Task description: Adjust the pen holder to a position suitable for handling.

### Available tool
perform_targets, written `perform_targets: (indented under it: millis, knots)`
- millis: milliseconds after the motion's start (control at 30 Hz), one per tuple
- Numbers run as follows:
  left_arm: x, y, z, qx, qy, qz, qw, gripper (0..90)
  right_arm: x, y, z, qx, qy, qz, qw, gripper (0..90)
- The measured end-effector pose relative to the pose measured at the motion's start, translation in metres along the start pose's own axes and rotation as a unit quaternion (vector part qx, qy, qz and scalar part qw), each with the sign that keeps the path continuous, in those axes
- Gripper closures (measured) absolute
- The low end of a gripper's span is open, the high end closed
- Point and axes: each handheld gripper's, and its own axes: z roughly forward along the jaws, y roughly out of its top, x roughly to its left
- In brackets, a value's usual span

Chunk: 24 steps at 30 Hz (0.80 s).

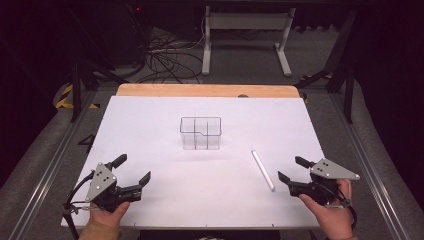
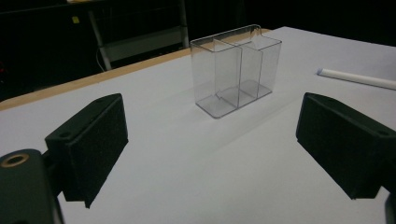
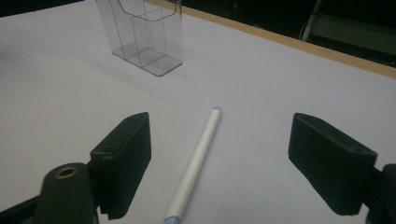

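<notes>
A clear plastic holder [image 1: 200,133] with several compartments stands upright in the middle of the white table; it is empty [image 2: 236,70] [image 3: 145,32]. A white pen [image 1: 263,170] lies flat to its right, nearer the front. My right gripper [image 1: 290,169] rests open near the front right, its jaws pointing left toward the pen. In the right gripper view the pen [image 3: 195,164] lies on the table ahead of and between the wide jaws, untouched. My left gripper [image 1: 132,169] sits open at the front left with nothing between its jaws, aimed at the holder.
The white sheet [image 1: 150,120] covers a wooden table whose far edge [image 1: 207,90] shows bare. Beyond it are a white desk frame [image 1: 247,35] and loose cables [image 1: 167,60] on the floor. Metal rails [image 1: 45,170] run along both sides.
</notes>
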Motion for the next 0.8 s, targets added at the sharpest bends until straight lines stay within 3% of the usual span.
perform_targets:
  millis: [400, 567, 667, 800]
  knots:
    - [0.000, -0.001, 0.000, 0.000, 0.002, 0.000, 1.0000, 10.4, 0.000, 0.001, 0.004, 0.004, 0.008, -0.002, 1.0000, 16.4]
    - [0.000, 0.000, 0.000, 0.000, 0.005, 0.001, 1.0000, 10.4, 0.002, 0.002, 0.007, 0.005, 0.008, 0.003, 1.0000, 16.3]
    - [0.000, 0.000, 0.000, 0.000, 0.006, 0.003, 1.0000, 10.5, 0.003, 0.005, 0.010, 0.003, 0.012, 0.018, 0.9998, 16.3]
    - [0.000, 0.000, 0.000, 0.000, 0.008, 0.002, 1.0000, 10.6, 0.004, 0.009, 0.015, 0.008, 0.018, 0.016, 0.9997, 17.3]
